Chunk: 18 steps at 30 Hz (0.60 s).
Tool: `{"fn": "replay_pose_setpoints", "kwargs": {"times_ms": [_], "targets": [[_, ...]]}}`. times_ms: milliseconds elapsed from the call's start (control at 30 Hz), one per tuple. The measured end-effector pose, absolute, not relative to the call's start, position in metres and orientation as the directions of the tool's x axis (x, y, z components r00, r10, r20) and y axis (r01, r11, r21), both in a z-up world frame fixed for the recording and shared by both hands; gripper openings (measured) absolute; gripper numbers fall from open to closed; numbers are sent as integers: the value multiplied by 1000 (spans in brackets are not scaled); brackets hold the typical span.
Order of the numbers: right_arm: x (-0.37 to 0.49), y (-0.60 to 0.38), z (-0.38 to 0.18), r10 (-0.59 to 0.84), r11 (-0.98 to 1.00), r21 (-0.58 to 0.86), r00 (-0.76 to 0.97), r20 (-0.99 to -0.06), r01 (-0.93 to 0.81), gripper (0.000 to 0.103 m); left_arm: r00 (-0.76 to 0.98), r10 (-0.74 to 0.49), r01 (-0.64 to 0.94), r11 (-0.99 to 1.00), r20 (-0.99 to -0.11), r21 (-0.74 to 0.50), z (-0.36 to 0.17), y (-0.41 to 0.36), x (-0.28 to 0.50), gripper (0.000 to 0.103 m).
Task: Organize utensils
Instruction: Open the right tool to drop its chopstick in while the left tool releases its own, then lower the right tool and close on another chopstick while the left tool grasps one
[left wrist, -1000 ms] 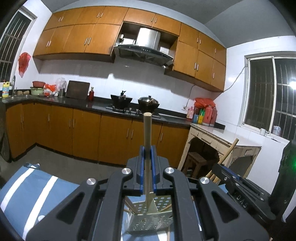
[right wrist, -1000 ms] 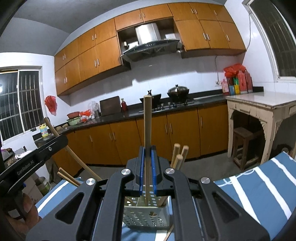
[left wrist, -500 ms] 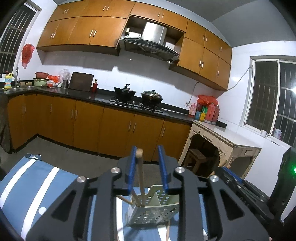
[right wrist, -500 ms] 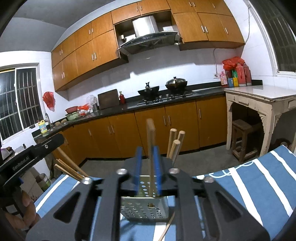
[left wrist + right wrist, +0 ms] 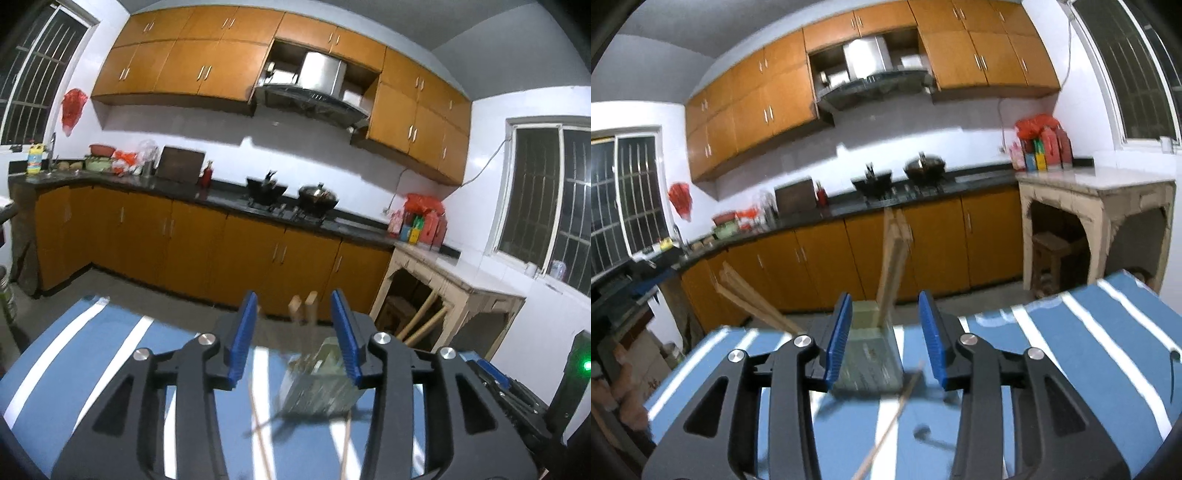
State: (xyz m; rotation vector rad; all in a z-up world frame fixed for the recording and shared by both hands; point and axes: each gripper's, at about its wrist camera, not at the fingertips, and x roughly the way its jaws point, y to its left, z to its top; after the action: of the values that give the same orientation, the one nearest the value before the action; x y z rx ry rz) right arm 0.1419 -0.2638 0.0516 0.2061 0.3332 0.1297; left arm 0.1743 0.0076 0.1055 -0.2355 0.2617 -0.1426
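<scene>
A pale perforated utensil holder stands on the blue striped cloth, with wooden sticks standing in it. My left gripper is open and empty just behind the holder. In the right wrist view the holder shows between my open, empty right gripper's jaws, with upright sticks in it and more sticks leaning out to the left. Loose sticks lie on the cloth.
The cloth-covered table ends at the kitchen floor ahead. Orange cabinets and a black counter with pots line the far wall. A pale side table stands to the right. The other hand-held gripper shows at the left edge.
Both grippers let go of their sticks, which now stand in the holder. Both sets of jaws opened wide and drew back from the holder.
</scene>
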Motion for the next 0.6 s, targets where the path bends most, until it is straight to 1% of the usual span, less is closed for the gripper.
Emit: {"fn": "replay_pose_setpoints", "kwargs": {"times_ms": [100,267,400,500,600], "targets": [[147,-265,17,141,971,234,902,-408,-46,39,947,-123,63,976,-295,-207,80,13,166,45],[155,-256,-32,134,973,230,834,-535,-9,39,892,-49,-22,988,-449,-153,22,27,173,45],[162,-239,-58,154,975,223,781,-606,-20,39,844,0,-62,993,-536,-97,-18,31,183,45],[169,-225,-74,176,973,228,733,-657,-29,41,814,20,-65,996,-581,-56,-39,30,188,45],[174,-214,-86,183,974,227,698,-693,-30,44,791,20,-62,997,-611,-48,-51,26,191,45]]}}
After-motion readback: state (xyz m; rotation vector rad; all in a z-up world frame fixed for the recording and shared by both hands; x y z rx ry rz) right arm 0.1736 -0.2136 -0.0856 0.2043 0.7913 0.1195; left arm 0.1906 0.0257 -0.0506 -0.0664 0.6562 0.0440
